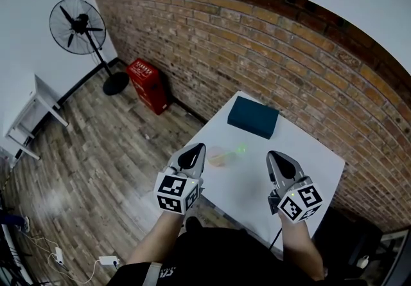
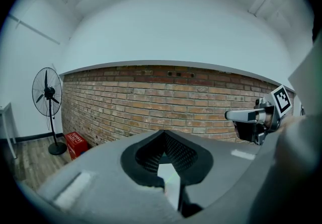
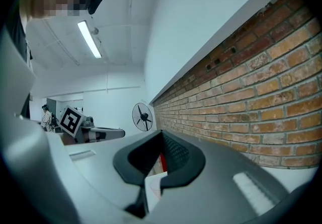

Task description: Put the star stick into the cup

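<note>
On the white table (image 1: pixel 302 150), a small translucent cup (image 1: pixel 219 157) stands between my two grippers, with the green star stick (image 1: pixel 241 148) just to its right. Whether the stick touches the cup is unclear. My left gripper (image 1: pixel 198 148) hovers at the table's near left edge, just left of the cup, jaws shut and empty. The right gripper (image 1: pixel 273 156) hangs to the right of the cup, also shut with nothing in it. In the left gripper view a faint green line (image 2: pixel 171 179) shows through the jaw notch, and the right gripper (image 2: pixel 250 115) is at the right.
A dark teal box (image 1: pixel 253 117) lies at the table's far end by the brick wall (image 1: pixel 270 40). On the wooden floor to the left stand a black pedestal fan (image 1: pixel 78 26), a red crate (image 1: pixel 148 85) and a white desk (image 1: pixel 26 117).
</note>
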A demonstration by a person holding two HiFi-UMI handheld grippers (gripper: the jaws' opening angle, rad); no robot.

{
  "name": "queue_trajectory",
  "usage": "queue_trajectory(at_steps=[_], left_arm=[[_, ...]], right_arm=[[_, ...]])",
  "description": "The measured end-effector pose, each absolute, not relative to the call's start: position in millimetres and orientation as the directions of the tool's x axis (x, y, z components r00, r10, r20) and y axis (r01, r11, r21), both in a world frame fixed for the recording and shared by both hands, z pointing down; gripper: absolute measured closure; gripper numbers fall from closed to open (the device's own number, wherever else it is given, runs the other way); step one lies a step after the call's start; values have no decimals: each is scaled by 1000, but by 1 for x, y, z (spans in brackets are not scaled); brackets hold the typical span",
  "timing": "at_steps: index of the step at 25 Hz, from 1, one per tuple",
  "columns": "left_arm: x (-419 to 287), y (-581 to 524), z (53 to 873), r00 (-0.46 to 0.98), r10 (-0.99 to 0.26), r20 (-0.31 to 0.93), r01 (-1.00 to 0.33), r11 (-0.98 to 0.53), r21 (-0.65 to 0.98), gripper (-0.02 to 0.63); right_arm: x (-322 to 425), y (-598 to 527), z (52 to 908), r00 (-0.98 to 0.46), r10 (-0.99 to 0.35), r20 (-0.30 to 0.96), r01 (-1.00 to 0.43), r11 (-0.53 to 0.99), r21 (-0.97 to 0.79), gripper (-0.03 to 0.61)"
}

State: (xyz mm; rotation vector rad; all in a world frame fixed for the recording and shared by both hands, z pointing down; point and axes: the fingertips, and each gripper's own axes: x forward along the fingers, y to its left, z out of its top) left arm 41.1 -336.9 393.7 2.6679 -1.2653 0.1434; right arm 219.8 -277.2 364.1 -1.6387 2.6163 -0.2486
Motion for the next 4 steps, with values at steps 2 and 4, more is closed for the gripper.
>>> queue_trajectory(at_steps=[2, 4], left_arm=[[39, -337, 394, 630, -758, 167, -776, -618, 125, 607], [37, -336, 395, 629, -759, 169, -777, -616, 126, 607]], right_arm=[[217, -277, 364, -442, -895, 49, -888, 430, -162, 581], [214, -276, 364, -445, -894, 51, -887, 432, -163, 581]])
